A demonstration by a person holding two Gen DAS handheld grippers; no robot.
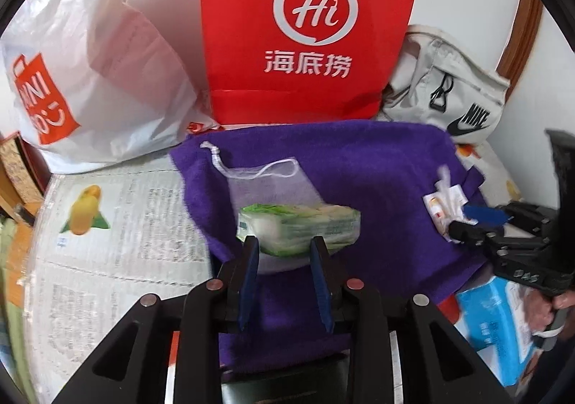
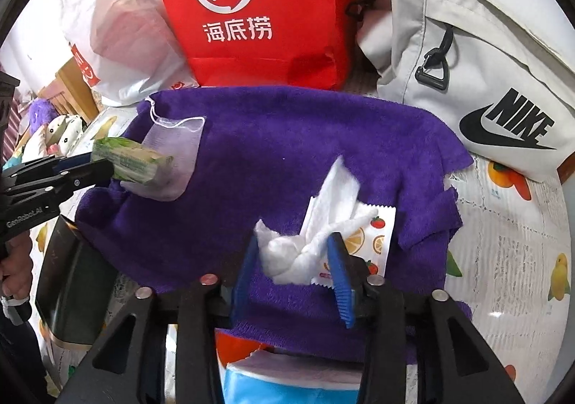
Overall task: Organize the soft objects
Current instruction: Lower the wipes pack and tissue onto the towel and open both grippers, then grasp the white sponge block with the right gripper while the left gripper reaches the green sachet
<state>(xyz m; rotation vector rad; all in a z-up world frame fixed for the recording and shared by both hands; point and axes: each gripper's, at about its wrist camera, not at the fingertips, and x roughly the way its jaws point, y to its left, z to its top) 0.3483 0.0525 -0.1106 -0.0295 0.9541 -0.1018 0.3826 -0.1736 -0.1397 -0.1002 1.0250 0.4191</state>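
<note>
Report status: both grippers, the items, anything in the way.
Left gripper shut on green tissue pack. Right gripper open around white wipe. Mesh pouch beside pack.

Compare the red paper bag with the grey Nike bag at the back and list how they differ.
The red paper bag stands upright with flat, creased sides; the grey Nike bag slumps on its side, soft and rounded. The red paper bag bears a white "Hi" logo with Chinese characters; the grey Nike bag has a black swoosh and a black clip. Both sit behind the purple towel.
</note>
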